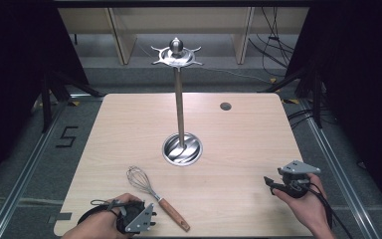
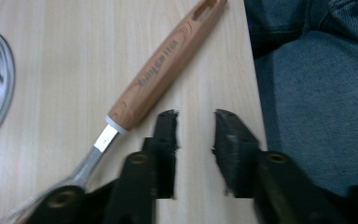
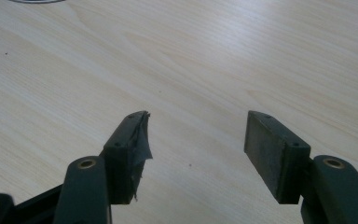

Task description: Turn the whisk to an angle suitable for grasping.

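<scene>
Your left gripper (image 2: 195, 135) jaws parted, gripping nothing, whisk (image 2: 161, 70) handle just outside one jaw, its wire loops cut off from that view, your right gripper (image 3: 196, 140) jaws wide apart over bare table (image 3: 214, 56).

quick count, high view: 1 whisk (image 1: 155, 196) w/ wooden handle, lying on tabletop (image 1: 238, 144). 1 metal stand (image 1: 180, 109), as in 1 round base, 1 pole, 1 hook ring up top w/ 1 knob. 1 dark round hole in tabletop. 2 tongs: left tongs (image 1: 151, 217), right tongs (image 1: 267, 181), each w/ 2 black jaws, 1 grey plate, 1 cable. 2 hands, 1 per tongs. 1 tabletop total.
</scene>
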A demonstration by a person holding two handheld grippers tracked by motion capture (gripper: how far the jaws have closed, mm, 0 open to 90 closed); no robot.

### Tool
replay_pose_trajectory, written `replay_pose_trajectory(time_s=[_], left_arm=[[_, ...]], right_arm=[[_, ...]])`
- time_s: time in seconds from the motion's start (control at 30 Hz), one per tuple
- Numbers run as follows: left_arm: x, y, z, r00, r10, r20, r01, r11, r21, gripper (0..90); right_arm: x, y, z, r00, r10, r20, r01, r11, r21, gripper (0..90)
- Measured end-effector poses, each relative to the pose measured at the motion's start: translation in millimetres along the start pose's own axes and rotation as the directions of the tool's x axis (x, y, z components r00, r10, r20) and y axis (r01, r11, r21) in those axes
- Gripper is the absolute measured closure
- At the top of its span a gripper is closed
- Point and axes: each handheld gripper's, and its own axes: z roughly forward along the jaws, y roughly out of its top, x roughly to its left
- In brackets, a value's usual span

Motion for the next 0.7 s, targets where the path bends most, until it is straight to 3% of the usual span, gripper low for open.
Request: replay_pose_trajectory(time_s=[0.03, 0.1, 0.13, 0.17, 0.2, 0.23, 0.27, 0.3, 0.33, 0.37, 0.4, 0.47, 0.5, 0.53, 0.7], left_arm=[[-0.6, 4.1, 2.4, 0.9995, -0.02, 0.026, 0.019, 0.9994, 0.03, 83.1], [0.7, 10.9, 8.7, 0.9965, -0.06, 0.059, 0.056, 0.9963, 0.065, 88.6], [0.2, 12.8, 11.4, 0.9936, -0.089, 0.07, 0.084, 0.9935, 0.077, 89.1], [0.2, 12.8, 11.4, 0.9936, -0.089, 0.07, 0.084, 0.9935, 0.077, 89.2], [4.0, 18.5, 18.9, 0.9887, -0.126, 0.082, 0.115, 0.9854, 0.126, 89.3], [4.0, 18.5, 18.9, 0.9887, -0.126, 0.082, 0.115, 0.9854, 0.126, 89.2], [3.4, 22.5, 28.8, 0.9694, -0.229, 0.089, 0.221, 0.9714, 0.086, 89.3], [3.4, 22.5, 28.8, 0.9694, -0.229, 0.089, 0.221, 0.9714, 0.086, 89.2], [9.9, 25.7, 31.5, 0.974, -0.208, 0.09, 0.195, 0.9714, 0.136, 89.2], [9.9, 25.7, 31.5, 0.974, -0.208, 0.09, 0.195, 0.9714, 0.136, 89.2], [13.1, 29.9, 36.6, 0.9712, -0.22, 0.09, 0.206, 0.9676, 0.146, 89.2], [15.5, 34.5, 41.1, 0.9701, -0.219, 0.103, 0.203, 0.9679, 0.148, 89.2], [15.4, 36.1, 42.5, 0.967, -0.231, 0.107, 0.214, 0.9651, 0.151, 89.2], [17.4, 38.3, 44.5, 0.9699, -0.218, 0.107, 0.201, 0.9675, 0.154, 89.2], [21.8, 46.6, 51.9, 0.9652, -0.231, 0.123, 0.211, 0.9655, 0.152, 89.1]], right_arm=[[1.8, -0.2, -0.3, 0.9997, 0.023, 0.001, -0.023, 1.0, 0.007, 40.5], [0.6, -0.5, -1.0, 1.0, 0.006, 0.001, -0.006, 1.0, 0.015, 40.5], [0.3, -0.9, 0.5, 1.0, -0.002, 0.005, 0.002, 1.0, -0.009, 40.5], [0.3, -0.9, 0.5, 1.0, -0.002, 0.005, 0.002, 1.0, -0.009, 40.5], [-0.7, -0.1, -0.9, 1.0, -0.005, 0.001, 0.005, 1.0, -0.002, 40.5], [-0.6, -0.2, -0.9, 1.0, -0.004, 0.0, 0.004, 1.0, -0.004, 40.5], [-1.7, -0.8, -0.3, 0.9998, -0.021, 0.003, 0.021, 1.0, -0.009, 40.5], [-1.7, -0.8, -0.3, 0.9998, -0.021, 0.003, 0.021, 1.0, -0.009, 40.5], [-2.0, -1.1, -0.3, 0.9998, -0.02, 0.003, 0.021, 1.0, -0.008, 40.5], [-2.0, -1.1, -0.3, 0.9998, -0.02, 0.003, 0.021, 1.0, -0.008, 40.5], [-1.4, -0.3, -1.1, 1.0, 0.001, 0.0, -0.001, 1.0, -0.002, 40.5], [-0.9, -0.2, -0.9, 0.9997, 0.018, -0.014, -0.017, 1.0, 0.01, 40.5], [-1.1, -0.2, -0.8, 0.9998, 0.014, -0.01, -0.014, 1.0, 0.008, 40.5], [-1.4, -0.2, -1.0, 1.0, 0.007, -0.001, -0.007, 1.0, 0.004, 40.5], [-1.2, -0.1, -1.2, 1.0, 0.007, -0.003, -0.007, 1.0, 0.003, 40.5]])
